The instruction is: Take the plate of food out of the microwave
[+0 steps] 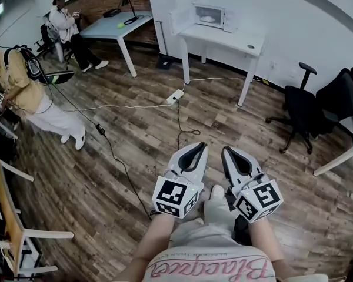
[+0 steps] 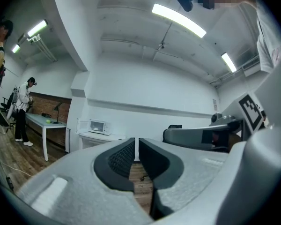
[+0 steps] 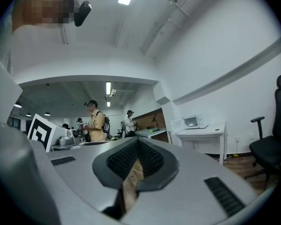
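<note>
Head view steeply down, gripper views level, sharing distant microwave (image 1: 209, 15)

Pink script lettering is running upside down across the person's white shirt (image 1: 212, 266), below the left tongs (image 1: 195, 150); it is opening with "Bla", the rest being too unclear to read.

The right gripper (image 3: 137, 142) has its jaws closed together with nothing between them. Beyond them, a microwave (image 3: 193, 122) stands at the left end of a white table (image 3: 203, 133), door swung open, a plate (image 3: 191, 124) inside. A black office chair (image 3: 271, 149) stands at the right.
</note>
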The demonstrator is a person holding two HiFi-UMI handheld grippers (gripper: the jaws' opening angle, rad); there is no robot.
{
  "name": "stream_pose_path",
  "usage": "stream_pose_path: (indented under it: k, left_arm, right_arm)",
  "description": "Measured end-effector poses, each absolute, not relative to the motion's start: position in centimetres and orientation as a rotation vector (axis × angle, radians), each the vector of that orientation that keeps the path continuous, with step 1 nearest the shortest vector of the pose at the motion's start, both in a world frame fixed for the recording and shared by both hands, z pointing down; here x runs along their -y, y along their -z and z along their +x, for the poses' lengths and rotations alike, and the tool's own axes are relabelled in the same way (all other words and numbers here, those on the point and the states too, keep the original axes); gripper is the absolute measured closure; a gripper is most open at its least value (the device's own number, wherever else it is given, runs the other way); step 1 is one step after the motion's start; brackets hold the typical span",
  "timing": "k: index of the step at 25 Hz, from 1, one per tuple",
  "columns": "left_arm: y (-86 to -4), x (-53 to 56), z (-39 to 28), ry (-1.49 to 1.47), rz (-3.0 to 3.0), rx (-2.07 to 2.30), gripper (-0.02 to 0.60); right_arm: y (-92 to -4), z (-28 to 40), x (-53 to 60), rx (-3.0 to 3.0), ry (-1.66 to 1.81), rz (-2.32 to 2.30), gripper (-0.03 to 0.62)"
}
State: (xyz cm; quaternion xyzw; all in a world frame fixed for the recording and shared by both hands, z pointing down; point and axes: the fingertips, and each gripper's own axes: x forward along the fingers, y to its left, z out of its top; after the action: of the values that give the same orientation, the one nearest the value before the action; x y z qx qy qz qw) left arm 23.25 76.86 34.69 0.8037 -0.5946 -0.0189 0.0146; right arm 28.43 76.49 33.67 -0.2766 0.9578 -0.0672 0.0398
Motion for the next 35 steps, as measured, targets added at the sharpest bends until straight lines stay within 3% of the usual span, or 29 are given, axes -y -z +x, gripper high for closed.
stream_pose_path:
  k: [35]
  left_arm:
    - [-34.1,-53.4,24.9,0.068,2.469,1.888,0.574]
  right_arm:
    - [-33.5,28.8,-53.3,-3.051,0.093,-0.840,0.582]
